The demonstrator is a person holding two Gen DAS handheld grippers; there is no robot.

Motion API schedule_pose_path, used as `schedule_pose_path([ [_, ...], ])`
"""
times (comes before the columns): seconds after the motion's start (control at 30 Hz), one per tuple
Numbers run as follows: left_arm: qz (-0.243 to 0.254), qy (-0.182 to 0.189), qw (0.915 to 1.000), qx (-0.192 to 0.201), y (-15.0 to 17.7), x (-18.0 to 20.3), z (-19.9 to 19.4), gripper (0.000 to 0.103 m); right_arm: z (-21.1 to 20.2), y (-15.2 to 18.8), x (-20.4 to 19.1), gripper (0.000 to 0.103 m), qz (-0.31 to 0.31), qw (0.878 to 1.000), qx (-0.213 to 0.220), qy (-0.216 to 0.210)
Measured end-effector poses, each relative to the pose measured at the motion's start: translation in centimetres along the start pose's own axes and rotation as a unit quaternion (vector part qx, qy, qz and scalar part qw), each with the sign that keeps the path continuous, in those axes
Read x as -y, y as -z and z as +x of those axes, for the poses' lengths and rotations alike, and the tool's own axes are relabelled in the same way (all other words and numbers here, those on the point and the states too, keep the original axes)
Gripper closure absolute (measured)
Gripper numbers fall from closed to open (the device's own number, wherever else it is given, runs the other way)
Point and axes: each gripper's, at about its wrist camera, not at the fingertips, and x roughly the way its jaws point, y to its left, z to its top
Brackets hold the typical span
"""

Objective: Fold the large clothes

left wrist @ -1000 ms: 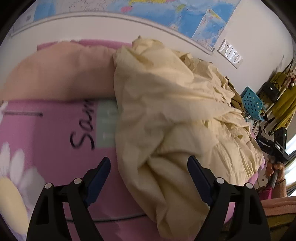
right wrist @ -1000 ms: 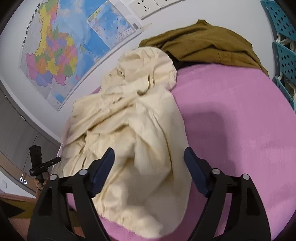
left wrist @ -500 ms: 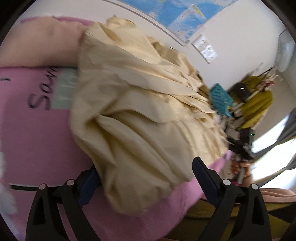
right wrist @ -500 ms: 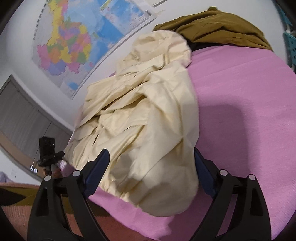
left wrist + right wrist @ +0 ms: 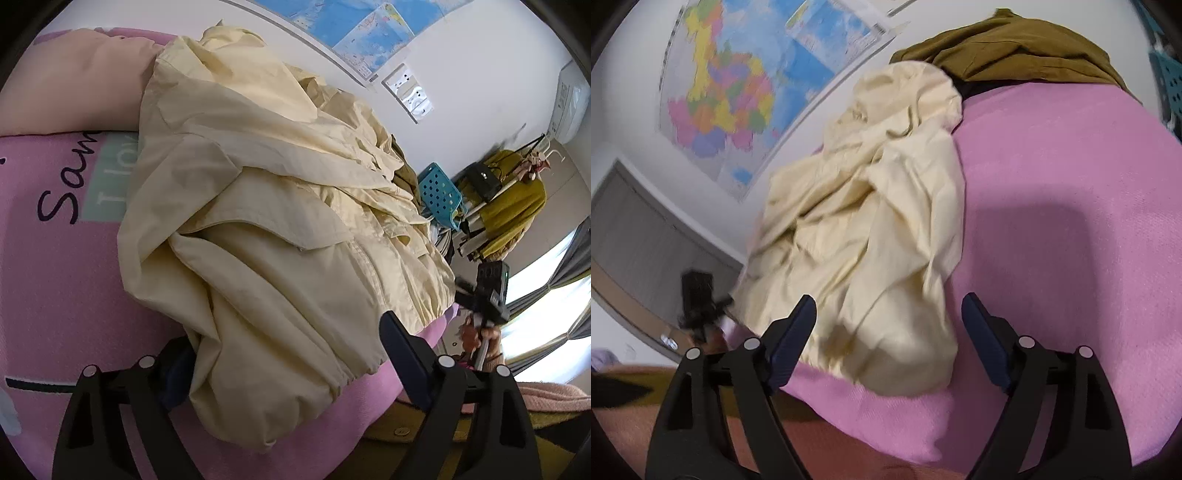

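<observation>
A crumpled cream jacket (image 5: 280, 221) lies in a heap on the pink blanket (image 5: 55, 280) of a bed. My left gripper (image 5: 291, 362) stands open over the jacket's near hem. The cloth lies between its jaws and drapes over the left finger, hiding most of it. In the right wrist view the same jacket (image 5: 871, 229) spreads from the wall to the bed's near edge. My right gripper (image 5: 890, 332) straddles the jacket's bunched near end and its jaws are closing. Neither pad presses on the cloth.
A peach pillow (image 5: 74, 81) lies at the head of the bed. An olive-brown garment (image 5: 1015, 48) is piled at the far end, by the wall. A blue perforated basket (image 5: 439, 192) and a rack with yellow clothes (image 5: 517, 206) stand beyond the bed. Maps hang on the wall (image 5: 731, 92).
The left gripper has swung right and dipped over the jacket, whose hem now lies between its jaws and covers its left finger. The right gripper has shifted toward the jacket's near end.
</observation>
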Motion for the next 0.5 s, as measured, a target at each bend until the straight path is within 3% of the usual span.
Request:
schedule_pose_path([
  [0.17,0.0,-0.009,0.9999,0.012,-0.4,0.7,0.9,0.008,2.2,-0.1,-1.9,0.024,-0.029,0.999,-0.009,-0.016],
  [0.27,-0.009,-0.018,0.9994,0.027,-0.5,0.9,1.1,0.013,3.4,-0.4,-2.2,0.04,-0.027,0.999,-0.005,-0.035],
  [0.33,-0.023,-0.047,0.9981,0.034,-0.6,0.8,1.4,0.044,3.8,-0.5,-1.3,0.06,0.021,0.997,0.002,-0.078],
  [0.37,-0.03,-0.062,0.997,0.034,-0.7,0.7,1.5,0.054,3.9,-0.5,-0.7,0.07,0.051,0.994,0.003,-0.101],
  [0.4,-0.037,-0.071,0.9962,0.032,-0.7,0.5,1.4,0.067,3.8,-0.4,-0.6,0.074,0.06,0.992,0.01,-0.107],
  [0.5,-0.051,-0.053,0.9964,0.043,-0.7,0.4,0.1,0.079,2.0,-0.3,-1.9,0.083,0.052,0.99,0.04,-0.128],
])
